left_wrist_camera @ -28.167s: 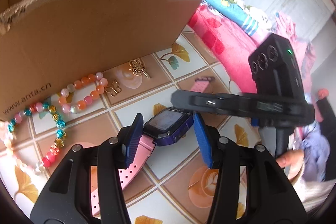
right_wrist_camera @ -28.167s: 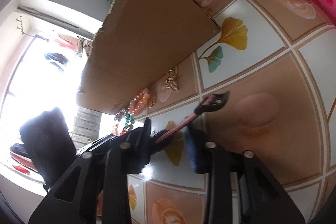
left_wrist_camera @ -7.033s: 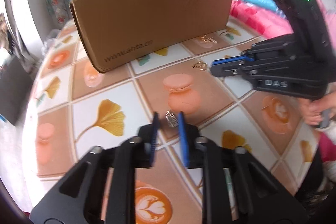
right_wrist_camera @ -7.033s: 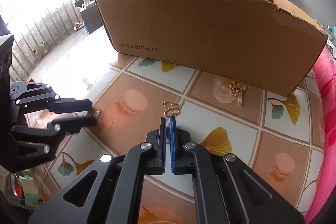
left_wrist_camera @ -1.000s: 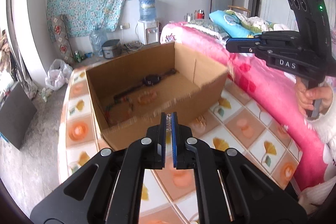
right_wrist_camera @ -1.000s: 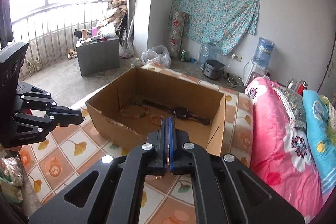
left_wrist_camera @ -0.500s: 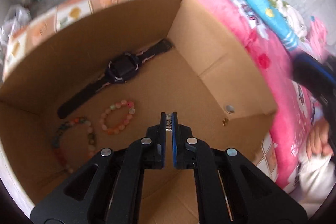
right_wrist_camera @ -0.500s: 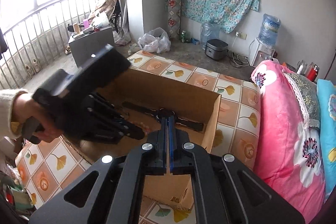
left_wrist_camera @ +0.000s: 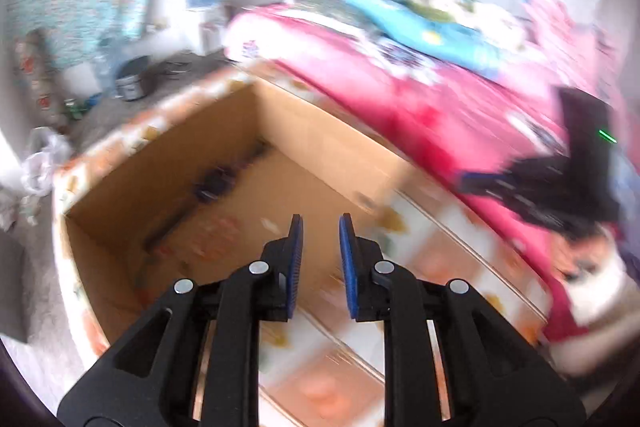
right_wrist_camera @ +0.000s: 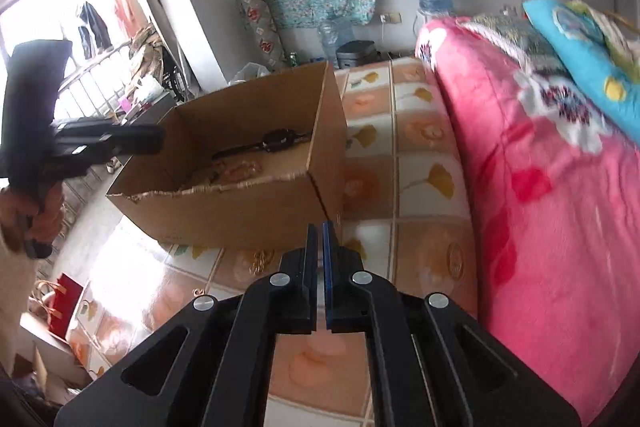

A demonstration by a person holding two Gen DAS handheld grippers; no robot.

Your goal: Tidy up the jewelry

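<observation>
Now my left gripper (left_wrist_camera: 320,259) has just been opening, nothing between its pads, over the box (right_wrist_camera: 256,203), which holds the watch (right_wrist_camera: 278,139). My right gripper (right_wrist_camera: 319,267) is closed, empty, above a charm (right_wrist_camera: 260,263) on the table (right_wrist_camera: 420,259) below the box's front edge.

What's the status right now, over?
Left gripper has just been opening, nothing between its pads. Right gripper shut, empty. Watch and bead bracelet in the cardboard box. Gold pieces left on the table. Nothing blocking.
</observation>
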